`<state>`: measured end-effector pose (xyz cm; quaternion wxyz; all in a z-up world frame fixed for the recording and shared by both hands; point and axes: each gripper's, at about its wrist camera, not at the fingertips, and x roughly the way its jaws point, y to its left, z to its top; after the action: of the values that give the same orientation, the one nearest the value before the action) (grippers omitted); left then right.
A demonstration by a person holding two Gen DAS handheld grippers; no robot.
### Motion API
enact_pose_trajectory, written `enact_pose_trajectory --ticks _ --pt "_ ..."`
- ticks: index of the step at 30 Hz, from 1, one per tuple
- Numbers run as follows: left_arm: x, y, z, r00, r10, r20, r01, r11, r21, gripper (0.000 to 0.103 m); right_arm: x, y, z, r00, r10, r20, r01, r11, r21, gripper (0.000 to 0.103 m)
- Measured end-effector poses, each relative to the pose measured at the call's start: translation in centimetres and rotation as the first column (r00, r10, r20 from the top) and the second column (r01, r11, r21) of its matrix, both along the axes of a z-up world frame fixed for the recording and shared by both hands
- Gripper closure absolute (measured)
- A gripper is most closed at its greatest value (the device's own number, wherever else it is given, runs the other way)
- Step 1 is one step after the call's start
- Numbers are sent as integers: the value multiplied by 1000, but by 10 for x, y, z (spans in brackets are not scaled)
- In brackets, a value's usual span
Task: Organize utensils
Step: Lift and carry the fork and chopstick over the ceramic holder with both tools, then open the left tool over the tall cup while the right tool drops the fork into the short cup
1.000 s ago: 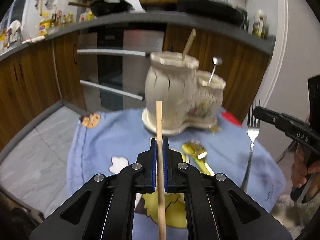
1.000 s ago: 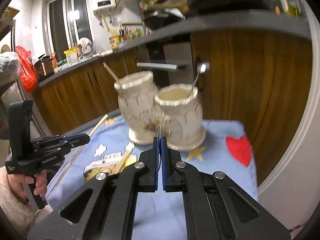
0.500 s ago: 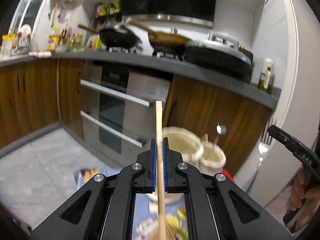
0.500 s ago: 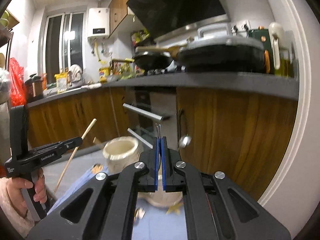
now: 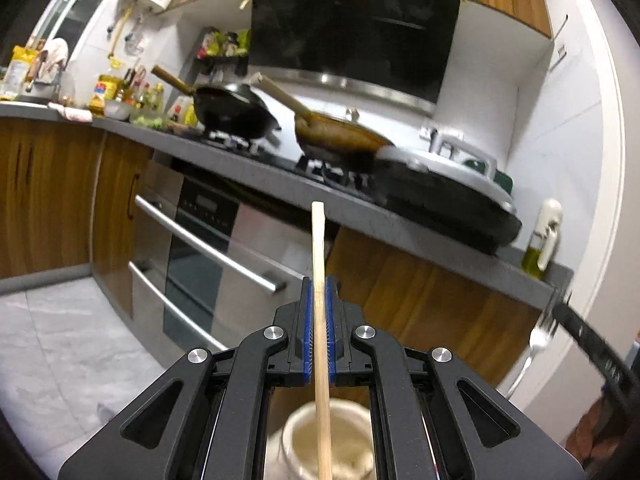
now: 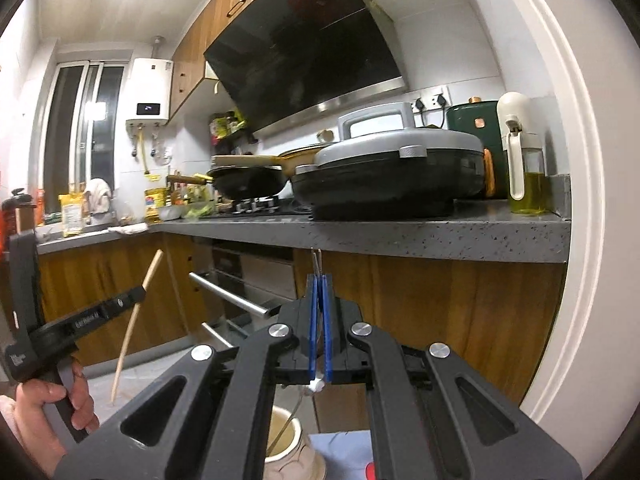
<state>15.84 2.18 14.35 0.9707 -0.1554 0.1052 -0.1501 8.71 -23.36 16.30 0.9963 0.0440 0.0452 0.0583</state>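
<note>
My left gripper [image 5: 319, 292] is shut on a wooden chopstick [image 5: 320, 300], held upright; its lower end hangs over the mouth of the cream ceramic holder [image 5: 332, 444] below the jaws. My right gripper [image 6: 319, 280] is shut on a metal fork [image 6: 317, 262], whose tines stick up past the blue pads. The fork [image 5: 536, 340] and right gripper show at the right edge of the left wrist view. The left gripper [image 6: 138, 294] with its chopstick [image 6: 134, 320] shows at left in the right wrist view. A cream holder compartment [image 6: 286, 446] with a metal utensil in it sits below the right jaws.
A grey counter [image 6: 400, 236] with pans [image 5: 236, 110], a lidded electric pan [image 6: 384, 176] and an oil bottle [image 6: 524, 168] runs ahead. Wooden cabinets and an oven [image 5: 196, 248] stand under it. A blue cloth [image 6: 340, 456] lies beneath the holder.
Both grippers have risen and tilted up, so the holder dropped from the middle of the views to the bottom edge. The chopstick and fork stay gripped.
</note>
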Motion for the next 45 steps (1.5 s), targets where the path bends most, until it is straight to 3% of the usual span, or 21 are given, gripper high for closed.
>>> enact_pose_trajectory --ticks 9,23,27,39,45 --pt "29 -26 -13 999 34 27 -36 997 68 96 16 7 -28 999 -27 -21 27 999 -26 101" --pt "-17 -22 -50 998 -49 39 39 975 220 96 25 12 -56 995 40 -96 -46 997 -65 101" --pt "-24 -10 -53 998 -59 31 52 982 181 96 25 16 -62 993 46 -112 -54 996 -74 101" --pt "-10 -3 -50 997 -72 -6 72 985 156 96 37 22 -72 987 42 -152 -56 994 -90 100" --pt "-10 4 -50 998 -65 -15 67 988 137 88 41 23 -76 984 55 -170 -71 994 -87 100"
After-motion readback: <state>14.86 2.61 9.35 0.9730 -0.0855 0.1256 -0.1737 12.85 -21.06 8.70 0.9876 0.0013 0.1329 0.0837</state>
